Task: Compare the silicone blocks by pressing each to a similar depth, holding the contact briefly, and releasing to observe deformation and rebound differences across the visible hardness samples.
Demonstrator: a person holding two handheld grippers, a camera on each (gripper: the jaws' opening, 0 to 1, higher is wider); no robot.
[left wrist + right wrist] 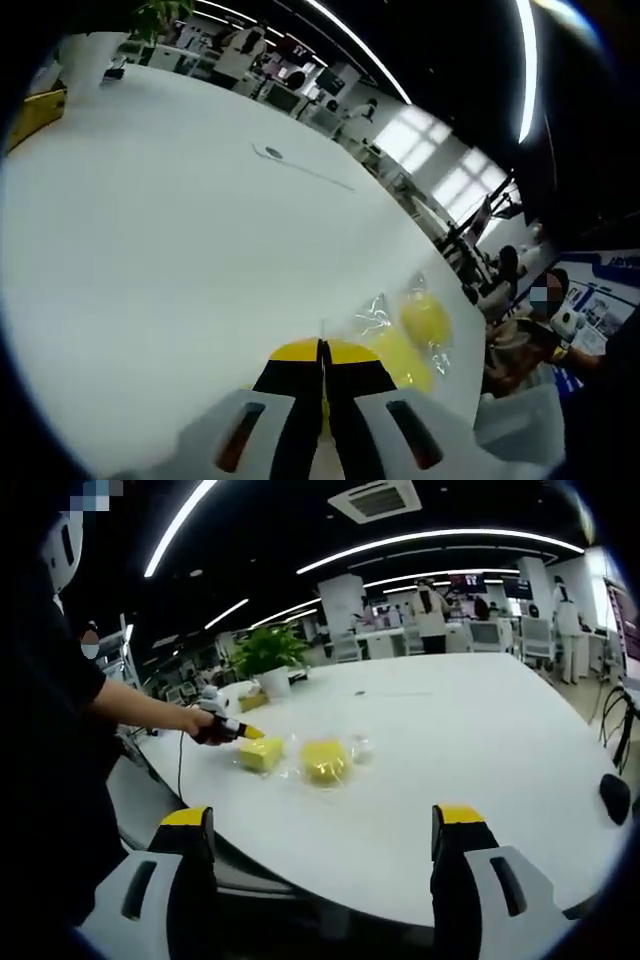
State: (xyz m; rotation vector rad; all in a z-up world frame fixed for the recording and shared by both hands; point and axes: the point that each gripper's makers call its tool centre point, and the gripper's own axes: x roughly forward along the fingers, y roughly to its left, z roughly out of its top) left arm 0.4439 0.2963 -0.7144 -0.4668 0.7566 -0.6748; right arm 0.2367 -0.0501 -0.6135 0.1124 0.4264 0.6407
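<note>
My left gripper (322,346) is shut, its yellow-tipped jaws pressed together with nothing between them. Its tips rest at the edge of a yellow silicone block (403,362) on the white table (170,270). A second yellow block (426,318) lies just beyond in clear wrap. From the right gripper view, a hand holds the left gripper (240,731) against the nearer block (262,754), with the wrapped block (323,762) beside it. My right gripper (325,825) hangs open off the table's near edge, well short of both blocks.
A potted plant (268,650) stands at the table's far left end. A small clear packet (362,746) lies past the wrapped block. A dark object (614,798) sits by the right rim. A thin cable (300,166) crosses the tabletop. People stand at desks behind.
</note>
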